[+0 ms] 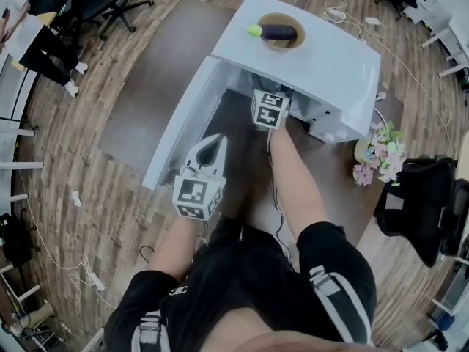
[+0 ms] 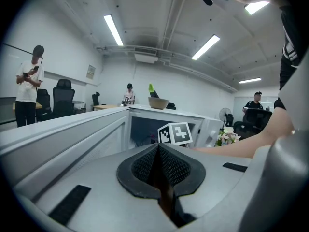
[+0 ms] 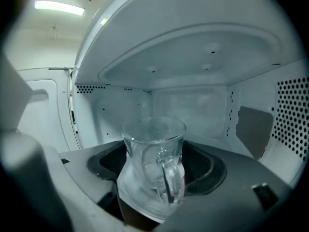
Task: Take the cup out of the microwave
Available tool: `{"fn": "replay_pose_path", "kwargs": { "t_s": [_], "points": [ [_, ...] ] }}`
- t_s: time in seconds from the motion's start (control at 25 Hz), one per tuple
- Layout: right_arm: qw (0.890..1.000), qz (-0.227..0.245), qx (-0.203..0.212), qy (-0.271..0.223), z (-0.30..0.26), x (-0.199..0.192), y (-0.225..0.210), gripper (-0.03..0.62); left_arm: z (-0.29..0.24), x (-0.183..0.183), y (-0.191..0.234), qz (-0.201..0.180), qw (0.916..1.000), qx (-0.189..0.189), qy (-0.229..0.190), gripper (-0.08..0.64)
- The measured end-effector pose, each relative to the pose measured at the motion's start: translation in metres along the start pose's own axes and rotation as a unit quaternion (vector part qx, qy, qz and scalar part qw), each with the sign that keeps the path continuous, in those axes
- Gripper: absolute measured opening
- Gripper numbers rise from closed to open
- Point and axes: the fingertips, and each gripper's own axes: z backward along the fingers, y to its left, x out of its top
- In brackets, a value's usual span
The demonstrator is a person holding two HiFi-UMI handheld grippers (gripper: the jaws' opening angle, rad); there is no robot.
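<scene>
our right gripper has its jaws clamped on the glass cup at lower centre, gripping the body because the handle faces us. the cup sits inside the microwave (not out yet, we judge). our left gripper, jaws together and empty, waits beside the door, clear of the opening.

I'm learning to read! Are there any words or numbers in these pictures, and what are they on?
No words or numbers can be read anywhere.
Near cube and far cube: only black-and-white square patterns, no letters.
Wall sign: too small to read.
Shirt logo: too small to read.
</scene>
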Motion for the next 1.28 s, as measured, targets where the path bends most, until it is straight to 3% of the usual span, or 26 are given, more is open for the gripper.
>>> {"fn": "replay_pose_path", "kwargs": {
  "t_s": [0.28, 0.68, 1.0, 1.28],
  "points": [
    [1.0, 0.012, 0.003, -0.005, 0.039, -0.008, 0.0, 0.354, 0.01, 0.003, -0.008, -0.001, 0.9999, 0.0, -0.01, 0.003],
    [0.999, 0.026, 0.021, -0.028, 0.148, -0.001, 0.006, 0.353, 0.024, 0.011, -0.027, 0.01, 0.9994, -0.009, -0.032, 0.003],
    [0.995, 0.009, 0.045, -0.087, 0.239, 0.062, 0.005, 0.351, 0.04, 0.042, -0.044, 0.004, 0.9978, -0.017, -0.064, 0.003],
    [0.991, 0.026, 0.014, -0.127, 0.295, 0.109, -0.013, 0.351, 0.053, 0.076, -0.072, -0.018, 0.9946, -0.038, -0.095, 0.003]
  ]
}}
